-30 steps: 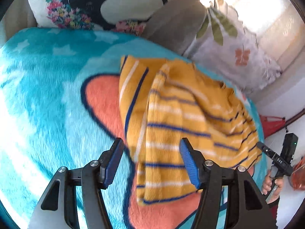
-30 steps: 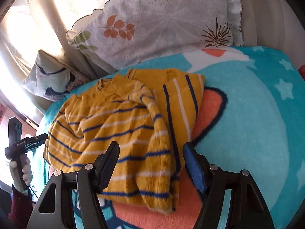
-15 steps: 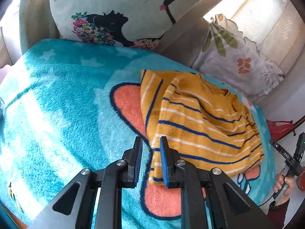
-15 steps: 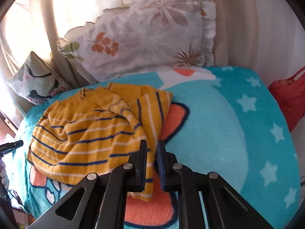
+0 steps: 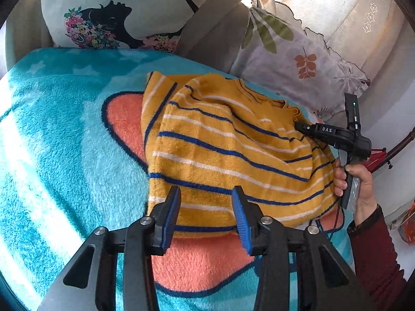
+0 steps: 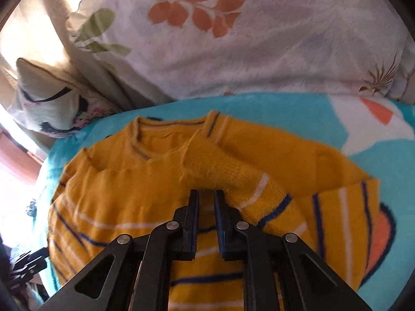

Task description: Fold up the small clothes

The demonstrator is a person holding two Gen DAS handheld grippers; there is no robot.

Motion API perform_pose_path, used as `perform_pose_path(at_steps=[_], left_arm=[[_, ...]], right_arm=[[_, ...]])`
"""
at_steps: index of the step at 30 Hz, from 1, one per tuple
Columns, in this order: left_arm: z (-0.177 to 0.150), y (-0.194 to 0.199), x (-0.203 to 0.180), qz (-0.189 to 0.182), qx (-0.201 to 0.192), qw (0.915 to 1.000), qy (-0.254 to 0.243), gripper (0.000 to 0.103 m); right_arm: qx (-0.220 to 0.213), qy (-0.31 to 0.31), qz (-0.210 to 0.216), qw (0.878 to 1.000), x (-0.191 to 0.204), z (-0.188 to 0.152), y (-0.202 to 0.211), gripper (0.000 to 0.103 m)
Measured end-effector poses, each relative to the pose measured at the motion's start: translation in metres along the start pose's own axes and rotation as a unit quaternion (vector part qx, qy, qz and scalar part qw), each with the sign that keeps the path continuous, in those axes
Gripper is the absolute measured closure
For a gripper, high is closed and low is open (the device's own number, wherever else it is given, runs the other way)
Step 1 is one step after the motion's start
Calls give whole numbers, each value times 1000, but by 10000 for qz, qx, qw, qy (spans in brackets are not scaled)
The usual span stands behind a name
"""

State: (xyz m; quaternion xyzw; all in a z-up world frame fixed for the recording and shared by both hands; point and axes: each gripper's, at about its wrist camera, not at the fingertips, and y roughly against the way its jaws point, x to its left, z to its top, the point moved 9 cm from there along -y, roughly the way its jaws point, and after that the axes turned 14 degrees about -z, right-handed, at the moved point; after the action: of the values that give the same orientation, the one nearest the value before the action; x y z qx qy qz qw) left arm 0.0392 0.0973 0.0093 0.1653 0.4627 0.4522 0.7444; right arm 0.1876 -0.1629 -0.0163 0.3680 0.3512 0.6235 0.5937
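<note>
Teal plush blanket (image 5: 52,140) with a coral and navy-outlined shape spreads under and ahead of both my tools. Beyond my fingers, two cushions lean on the backrest: the leaf-print cushion (image 6: 233,46) fills the far side of the right wrist view; the cushion with a black silhouette and flowers (image 5: 109,18) sits far left-ahead of my left fingers.

The yellow striped sweater (image 5: 228,150) lies on the blanket, folded over itself, navy and white stripes across it. Its near hem runs between my left fingertips. Its neckline (image 6: 145,142) lies ahead and left of my right fingers, with a sleeve (image 6: 233,178) draped across the body, just ahead and right of them.

My left gripper (image 5: 206,215) stands wide, blue pads either side of the hem, nothing pinched. My right gripper (image 6: 206,207) is narrowed to a thin gap over the sweater's chest; whether cloth sits in the gap I cannot tell.

In the left view my right hand (image 5: 358,181) grips the other tool's handle; white lettering there reads "DAS" (image 5: 326,129), a small green light above.
</note>
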Motion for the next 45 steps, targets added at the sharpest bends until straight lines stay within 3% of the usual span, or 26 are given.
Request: perform_pose_path(at_steps=[3, 8, 9, 11, 17, 21, 23, 24, 25, 26, 27, 30, 33, 35, 41, 45], left_arm=[[7, 7, 11, 61, -164, 9998, 76, 58], [10, 5, 30, 31, -249, 9990, 366, 56], [10, 4, 32, 30, -250, 9988, 417, 55], [7, 3, 36, 20, -253, 9985, 475, 54], [4, -5, 42, -151, -276, 9970, 713, 48], [6, -19, 44, -520, -451, 9918, 1079, 35], [4, -24, 43, -595, -571, 9890, 1228, 35], [1, -25, 38, -654, -546, 9895, 1170, 38], [-3, -27, 32, -814, -474, 9887, 1166, 65], [-8, -28, 30, -924, -457, 9870, 1233, 80], [-11, -28, 31, -1009, -491, 9845, 1350, 85], [-18, -26, 39, -1318, -674, 9741, 1711, 86], [-20, -24, 40, -1447, -733, 9703, 1798, 85], [-20, -21, 38, -1421, -772, 9708, 1773, 85], [-19, -20, 32, -1239, -844, 9750, 1638, 85], [-20, -18, 29, -1152, -864, 9766, 1600, 87]], right_arm=[[-210, -70, -802, 9965, -29, 19, -13, 90], [-239, -354, -811, 9958, -45, 29, -12, 88], [-305, -390, -984, 9939, -50, 31, -7, 71], [-494, -594, -1163, 9902, -60, 32, 9, 50], [-584, -586, -390, 9958, -28, 21, 52, 50], [-469, 43, 248, 9986, 38, 3, 72, 45], [-283, 320, 609, 9972, 75, -6, 74, 45], [-193, 425, 767, 9960, 91, -10, 75, 45], [-82, 550, 933, 9941, 112, -17, 75, 45], [22, 672, 1077, 9919, 130, -22, 74, 44], [114, 792, 1189, 9897, 149, -28, 74, 44], [284, 1156, 1337, 9838, 194, -43, 67, 42], [503, 1519, 1353, 9778, 239, -55, 56, 39], [654, 1745, 1222, 9749, 265, -62, 44, 32], [648, 2335, 205, 9700, 305, -70, 17, 20], [573, 2926, -571, 9528, 315, -82, 6, 19]])
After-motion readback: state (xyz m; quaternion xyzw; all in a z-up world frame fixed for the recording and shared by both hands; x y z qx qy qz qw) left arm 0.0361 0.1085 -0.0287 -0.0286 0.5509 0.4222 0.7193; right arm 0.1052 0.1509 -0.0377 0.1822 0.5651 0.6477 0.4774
